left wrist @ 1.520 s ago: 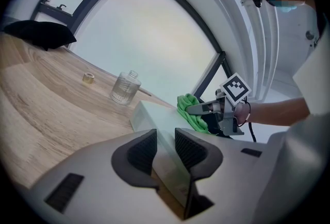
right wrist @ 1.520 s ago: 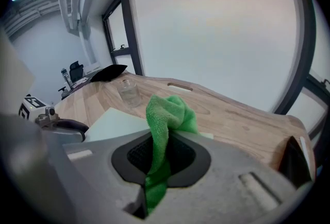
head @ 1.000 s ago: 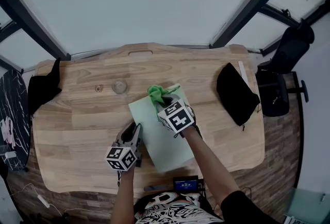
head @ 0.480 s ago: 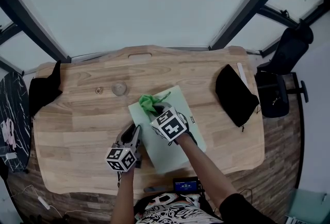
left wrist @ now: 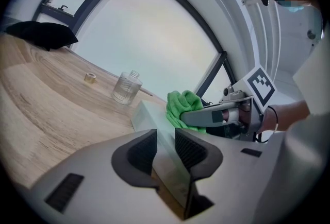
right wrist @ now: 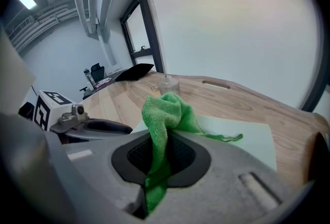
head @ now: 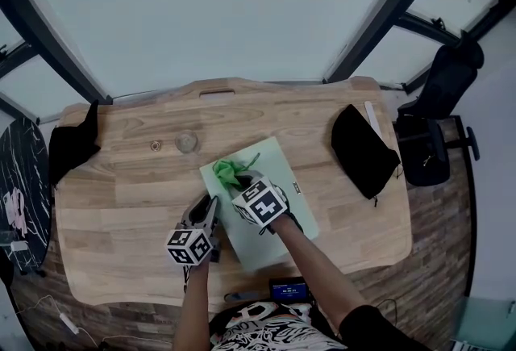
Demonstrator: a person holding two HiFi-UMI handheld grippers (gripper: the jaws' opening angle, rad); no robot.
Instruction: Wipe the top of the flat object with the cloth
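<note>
Head view: the mat [head: 284,165] is laid on the table [head: 113,204]; the cloth [head: 228,172] is held on its far left corner by the right gripper [head: 240,180]; the left gripper [head: 210,211] is set at its left edge.
Left gripper view: the mat's edge is clamped between the jaws; a jar [left wrist: 127,87] is seen beyond.
Right gripper view: the cloth is pinched between the jaws and bunched over the mat.

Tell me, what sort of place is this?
Most likely an office or lab workroom rather than a home. A wooden desk stands by large dark-framed windows, and a black office chair sits off the desk's right end.
</note>
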